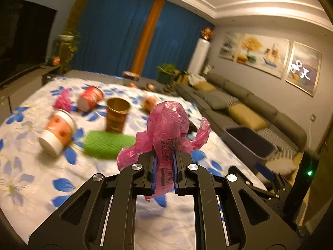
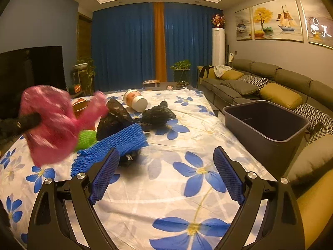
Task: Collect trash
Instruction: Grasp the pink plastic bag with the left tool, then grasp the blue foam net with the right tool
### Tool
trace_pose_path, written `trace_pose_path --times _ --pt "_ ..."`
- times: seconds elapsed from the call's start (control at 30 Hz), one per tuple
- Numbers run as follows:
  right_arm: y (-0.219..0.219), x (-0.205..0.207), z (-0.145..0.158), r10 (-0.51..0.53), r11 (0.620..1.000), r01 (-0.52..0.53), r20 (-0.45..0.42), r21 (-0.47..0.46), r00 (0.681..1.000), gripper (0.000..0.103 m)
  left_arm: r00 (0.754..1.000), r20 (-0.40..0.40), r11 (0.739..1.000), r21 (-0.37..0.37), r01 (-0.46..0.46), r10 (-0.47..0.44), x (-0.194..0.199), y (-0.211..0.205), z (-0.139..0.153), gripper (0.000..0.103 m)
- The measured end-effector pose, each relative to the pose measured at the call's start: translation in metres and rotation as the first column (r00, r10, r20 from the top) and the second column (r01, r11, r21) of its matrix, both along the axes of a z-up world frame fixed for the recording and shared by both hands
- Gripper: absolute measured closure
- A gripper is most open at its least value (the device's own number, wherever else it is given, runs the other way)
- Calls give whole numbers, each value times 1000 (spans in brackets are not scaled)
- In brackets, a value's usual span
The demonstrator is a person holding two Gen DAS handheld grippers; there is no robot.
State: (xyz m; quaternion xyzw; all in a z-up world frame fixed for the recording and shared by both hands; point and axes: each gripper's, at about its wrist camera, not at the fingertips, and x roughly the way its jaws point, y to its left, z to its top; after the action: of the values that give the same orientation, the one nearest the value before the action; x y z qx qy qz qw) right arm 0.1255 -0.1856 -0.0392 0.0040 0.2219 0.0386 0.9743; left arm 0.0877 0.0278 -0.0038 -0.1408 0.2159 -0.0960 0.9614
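Floral tablecloth [image 2: 166,187] strewn with litter, grey sofa [image 2: 260,83] beside blue curtains [image 2: 124,41].

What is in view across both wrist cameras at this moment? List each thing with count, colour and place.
pink plastic bag: one, pink, clamped in the left hand-held gripper, lifted off the cloth
second pink bag: one, pink, far left on the cloth
paper cups: three on their sides, orange, red and white
gold can: one, upright, mid-cloth
green foam net: one, flat by the can
blue foam net: one, near the right hand-held gripper
black bags: two, crumpled, mid-cloth
grey bin: one, at the cloth's right edge beside the sofa
floral cloth: one, white with blue flowers
left hand-held gripper: shut
right hand-held gripper: open, holding nothing
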Motion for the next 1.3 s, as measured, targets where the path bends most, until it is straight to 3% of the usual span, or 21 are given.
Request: trace_pose_path --times 0.2,0.63,0.97,1.03,1.3 --pt "11 30 -8 24 1000 -24 -41 6 999 15 998 2 998 2 -56 56 1 16 0 92" --pt "24 80 -31 134 986 -110 -199 126 971 49 998 -25 999 11 -49 50 13 21 -13 92" --pt "36 82 -25 190 977 -169 -181 128 965 80 999 -41 999 13 -32 33 20 21 -20 92" --pt "40 80 -24 204 976 -185 -173 118 964 93 999 -44 999 11 -30 31 21 22 -21 92" --pt "48 64 -9 233 971 -224 -101 87 967 99 999 -39 999 9 -33 33 21 24 -22 92"
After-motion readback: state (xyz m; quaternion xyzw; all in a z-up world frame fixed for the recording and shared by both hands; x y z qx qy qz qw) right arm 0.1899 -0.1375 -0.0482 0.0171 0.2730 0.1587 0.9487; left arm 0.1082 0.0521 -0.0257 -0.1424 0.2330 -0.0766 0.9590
